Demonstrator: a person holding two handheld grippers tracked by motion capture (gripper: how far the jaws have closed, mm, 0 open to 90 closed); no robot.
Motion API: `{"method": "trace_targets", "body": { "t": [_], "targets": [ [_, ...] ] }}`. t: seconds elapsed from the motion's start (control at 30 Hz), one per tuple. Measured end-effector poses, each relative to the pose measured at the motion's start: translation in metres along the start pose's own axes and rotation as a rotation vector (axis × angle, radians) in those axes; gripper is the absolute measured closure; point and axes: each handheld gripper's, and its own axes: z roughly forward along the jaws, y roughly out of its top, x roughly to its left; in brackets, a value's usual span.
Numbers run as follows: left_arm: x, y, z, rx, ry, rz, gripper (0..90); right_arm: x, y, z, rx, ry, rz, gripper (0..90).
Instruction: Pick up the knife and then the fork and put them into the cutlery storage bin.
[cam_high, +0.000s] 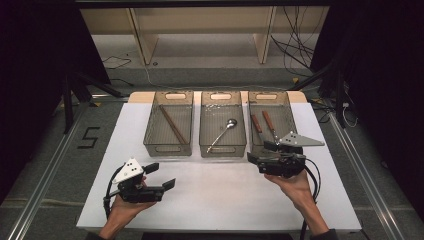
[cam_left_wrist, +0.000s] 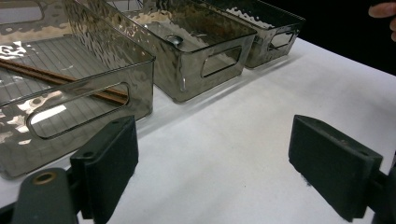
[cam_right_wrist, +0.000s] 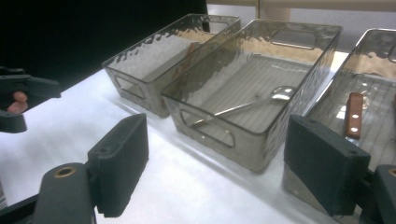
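White bench (cam_high: 220, 200) carries three smoky bins in a row. Landmark: middle bin (cam_high: 223, 125), holding a spoon (cam_high: 223, 133). Left bin (cam_high: 169, 124) beside it holds chopsticks (cam_high: 173, 125); right bin (cam_high: 272, 120) holds two wooden-handled utensils (cam_high: 265, 126). Right tongs (cam_high: 262, 152) sit at the right bin's near wall, jaws wide, empty. Left tongs (cam_high: 160, 175) sit well nearer than the left bin, jaws wide, empty.

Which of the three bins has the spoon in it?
The middle bin: a metal spoon lies in it. The left one holds chopsticks, the right one wooden-handled utensils.
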Motion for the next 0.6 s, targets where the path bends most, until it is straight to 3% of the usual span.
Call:
{"method": "trace_targets", "body": {
  "t": [0.13, 0.6],
  "targets": [
    [0.0, 0.0, 0.0, -0.003, -0.001, 0.001, 15.6, 0.004, -0.011, -0.002, 0.002, -0.003, -0.022, 21.1],
    [0.0, 0.0, 0.0, -0.004, -0.007, 0.0, 15.6, 0.014, -0.042, -0.01, -0.018, -0.004, -0.012, 16.3]
  ]
}}
